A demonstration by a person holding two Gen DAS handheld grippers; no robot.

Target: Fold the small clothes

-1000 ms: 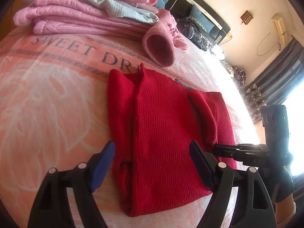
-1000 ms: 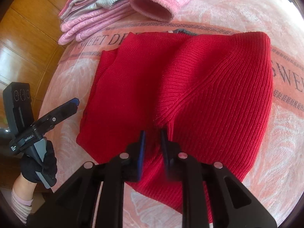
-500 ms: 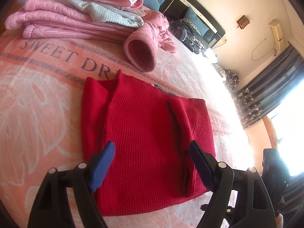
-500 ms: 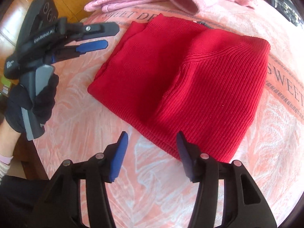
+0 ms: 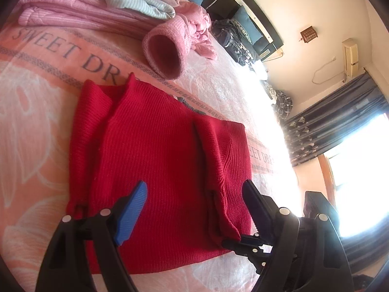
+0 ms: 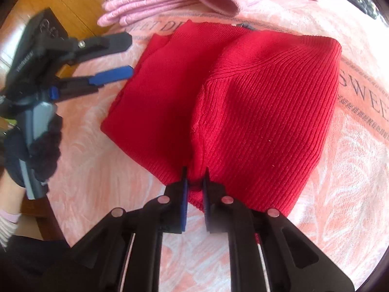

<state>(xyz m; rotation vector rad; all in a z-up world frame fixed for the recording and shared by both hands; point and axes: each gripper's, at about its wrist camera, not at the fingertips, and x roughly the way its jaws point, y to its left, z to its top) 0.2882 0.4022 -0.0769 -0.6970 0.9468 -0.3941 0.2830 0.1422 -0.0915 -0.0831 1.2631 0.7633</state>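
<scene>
Red sweater [image 6: 255,102] lying part-folded on the bed [image 6: 340,170], just below a pink stack [image 5: 80,7]. Right gripper [image 6: 194,185] clenched on the near hem; left gripper [image 5: 194,209] released, jaws spread wide above the sweater's near edge, gripping nothing. Best now, probably: bring the left down onto the opposite hem corner, pinch all layers together, then lift both corners evenly and carry them toward the collar, keeping the tucked sleeve flat. Counted: one red sweater, two grippers, one pink stack, one pink cuff [image 5: 165,53] gaping beside it.
</scene>
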